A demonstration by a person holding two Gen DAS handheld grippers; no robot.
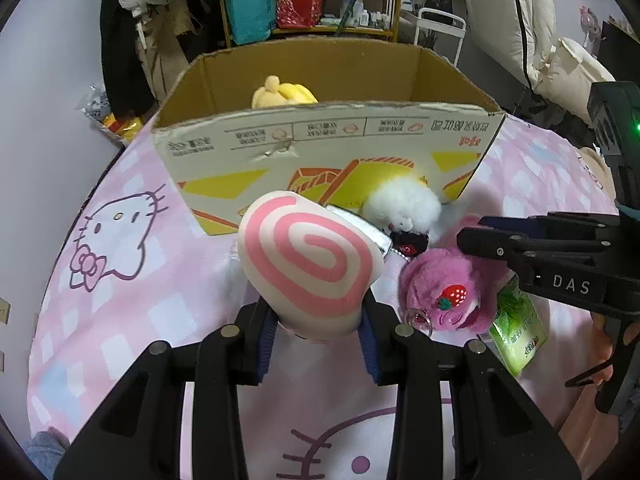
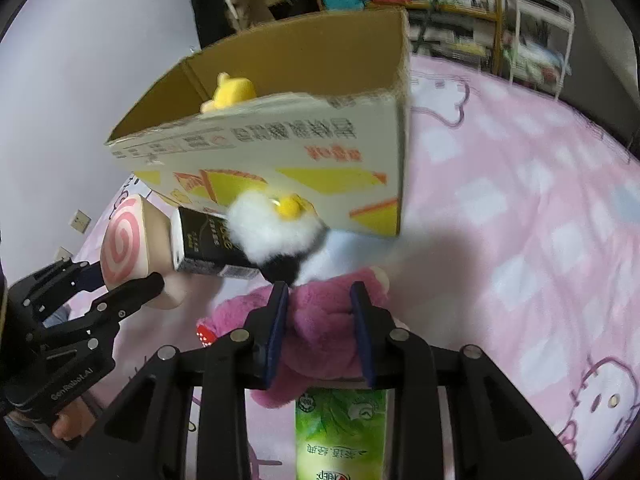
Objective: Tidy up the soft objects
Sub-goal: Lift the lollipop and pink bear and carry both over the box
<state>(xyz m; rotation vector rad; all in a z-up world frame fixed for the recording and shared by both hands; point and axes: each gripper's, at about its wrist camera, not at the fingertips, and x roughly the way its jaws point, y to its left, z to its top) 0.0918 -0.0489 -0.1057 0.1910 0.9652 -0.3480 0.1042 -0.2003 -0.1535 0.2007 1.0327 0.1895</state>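
Gripping a pink-and-white swirl plush (image 1: 310, 264) between its blue pads, the left hand-held gripper (image 1: 318, 334) holds the toy in front of the cardboard box (image 1: 328, 140), which stands on a bed covered by a pink Hello Kitty sheet (image 1: 120, 312). The right hand-held gripper (image 2: 320, 332) has its fingers pressed against both sides of a pink plush with a strawberry patch (image 1: 444, 292), apparently pinching it. A yellow plush (image 1: 282, 94) already lies inside the box; a white fluffy plush (image 1: 404, 206), a dark drink carton (image 2: 208, 242) and a green drink carton (image 2: 340, 428) lie just beside the box's near wall. The step in hand appears to be picking up both plush toys. The next move calls for raising each toy above the box rim before release, leaving the rigid cartons on the bed
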